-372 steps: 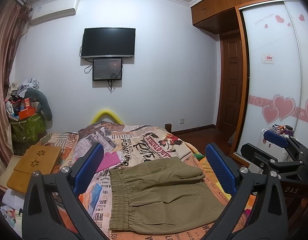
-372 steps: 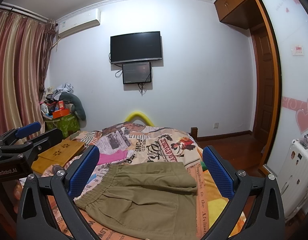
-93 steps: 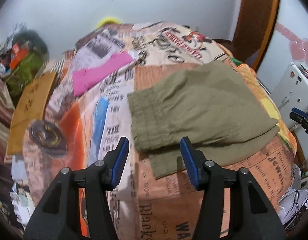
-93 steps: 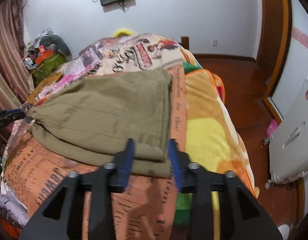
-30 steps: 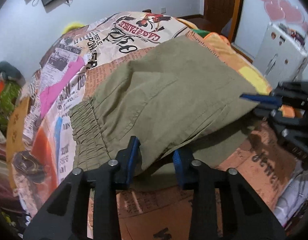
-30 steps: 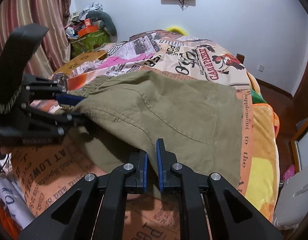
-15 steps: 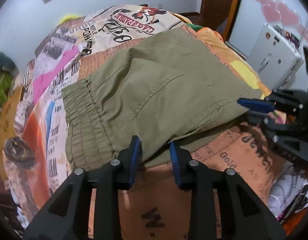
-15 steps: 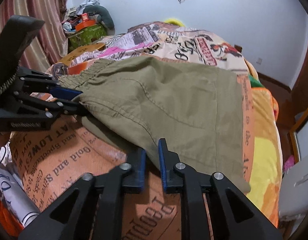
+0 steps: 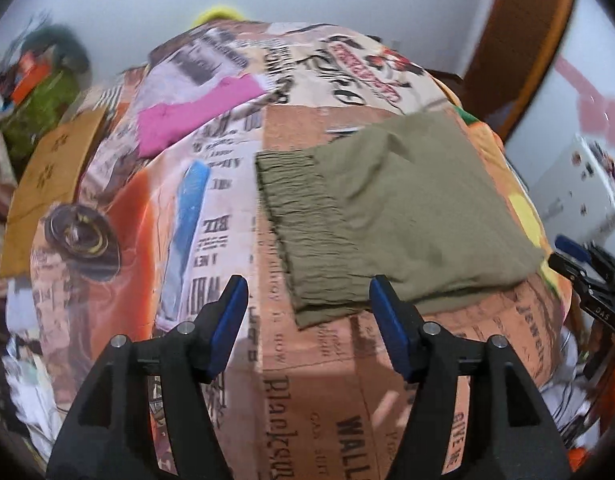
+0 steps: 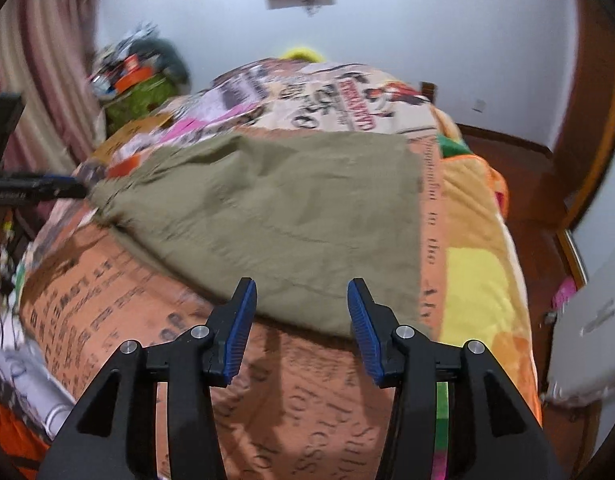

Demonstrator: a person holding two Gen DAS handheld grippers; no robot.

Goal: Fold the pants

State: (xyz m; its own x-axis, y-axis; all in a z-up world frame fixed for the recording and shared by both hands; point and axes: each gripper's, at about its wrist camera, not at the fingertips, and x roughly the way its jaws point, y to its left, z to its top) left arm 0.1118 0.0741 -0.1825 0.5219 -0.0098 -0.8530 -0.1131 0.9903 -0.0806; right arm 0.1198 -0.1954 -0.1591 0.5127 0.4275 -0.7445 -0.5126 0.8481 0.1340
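Olive-green pants [image 9: 391, 216] lie folded flat on the printed bed cover [image 9: 315, 384], elastic waistband toward the left in the left wrist view. My left gripper [image 9: 307, 308] hovers just in front of the waistband's near corner, its jaws opening, with only the cloth's edge seen between the blue pads and no grip on it. In the right wrist view the pants [image 10: 291, 216] spread across the bed, and my right gripper [image 10: 301, 312] stands over their near hem, jaws opening, pads clear of the cloth. The other gripper [image 10: 39, 190] shows at the left edge.
A pink cloth [image 9: 195, 114] lies on the far part of the bed. A wooden board [image 9: 47, 176] sits at the bed's left side, a cluttered green bin [image 10: 139, 96] beyond it. White suitcase [image 9: 579, 196] and wooden door [image 10: 595, 120] stand to the right.
Both grippers have let go of the pants and opened. The lifted fold now lies flat on the bed, and both grippers have drawn back toward the bed's near edge.
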